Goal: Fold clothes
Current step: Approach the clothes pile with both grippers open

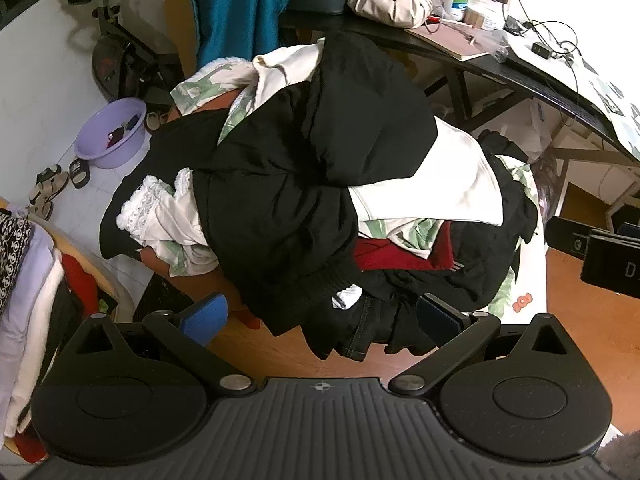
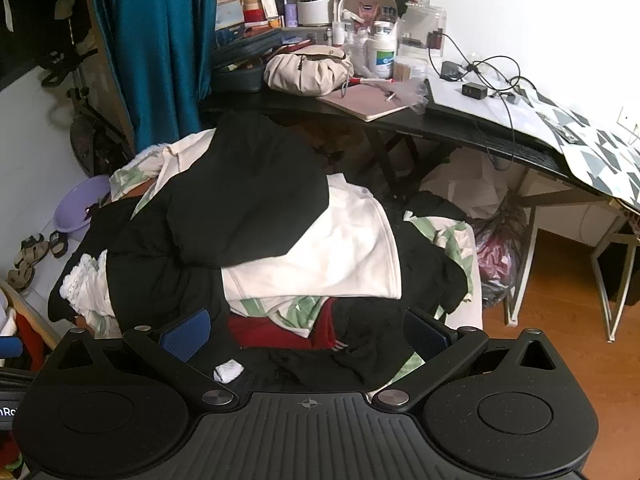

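A heap of unfolded clothes [image 1: 304, 184] fills the middle of both views: mostly black garments, a white garment [image 1: 436, 184], a lace-trimmed white piece [image 1: 152, 204], a red piece [image 1: 396, 256] and green-leaf fabric. It also shows in the right wrist view [image 2: 248, 216]. My left gripper [image 1: 322, 318] is open, its blue pads either side of the pile's near black edge, holding nothing. My right gripper [image 2: 306, 338] is open over the near edge of the pile, above the red piece [image 2: 276, 334], holding nothing.
A cluttered black desk [image 2: 460, 128] with cosmetics and cables stands behind the pile. A teal curtain [image 2: 156, 48], a purple basin [image 1: 112, 132] and sandals [image 1: 48, 190] are at left. Stacked clothes [image 1: 28, 280] sit at the left edge. The other gripper [image 1: 600, 256] shows at right.
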